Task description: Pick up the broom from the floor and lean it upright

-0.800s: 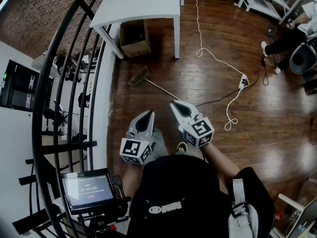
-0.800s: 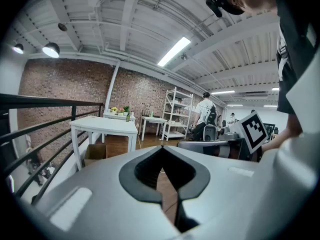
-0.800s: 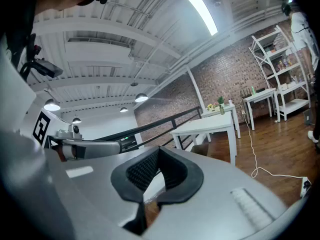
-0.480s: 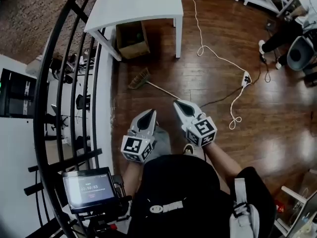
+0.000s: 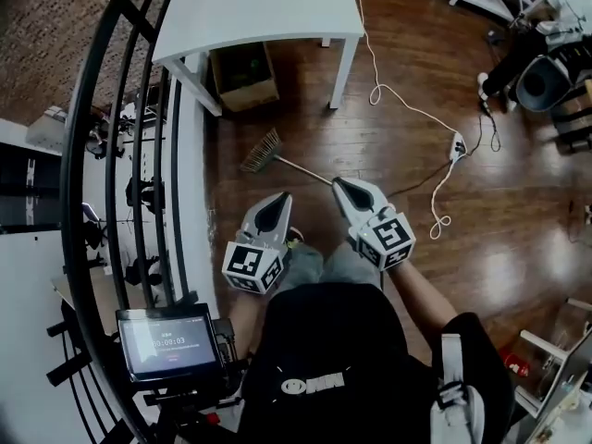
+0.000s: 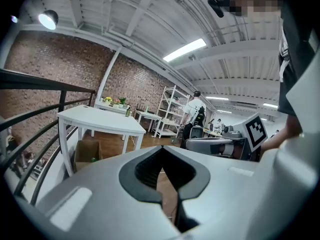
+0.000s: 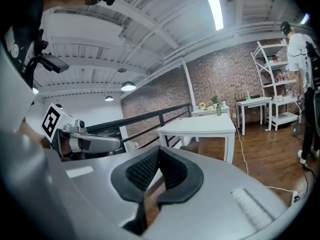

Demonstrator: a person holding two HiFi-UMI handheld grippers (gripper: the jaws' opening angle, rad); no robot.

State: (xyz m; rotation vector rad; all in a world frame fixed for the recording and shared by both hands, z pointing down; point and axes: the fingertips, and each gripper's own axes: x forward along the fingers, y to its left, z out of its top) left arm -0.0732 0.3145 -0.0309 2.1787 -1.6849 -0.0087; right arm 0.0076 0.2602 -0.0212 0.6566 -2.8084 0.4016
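The broom lies flat on the wooden floor, its straw head near the railing and its thin handle running right and toward me. The near end of the handle passes out of sight under my right gripper, whose tip hovers over it, jaws shut and empty. My left gripper is just left of the handle, also shut with nothing in it. In the left gripper view the left gripper points level across the room with the right gripper beside it. The right gripper shows no broom in its own view.
A white table stands beyond the broom with a cardboard box under it. A black railing runs along the left. A white cable and power strip lie on the floor to the right. A person sits at the far right.
The whole view has moved forward: the broom now lies closer, with the right gripper's tip over its handle. Both grippers stay shut and side by side.
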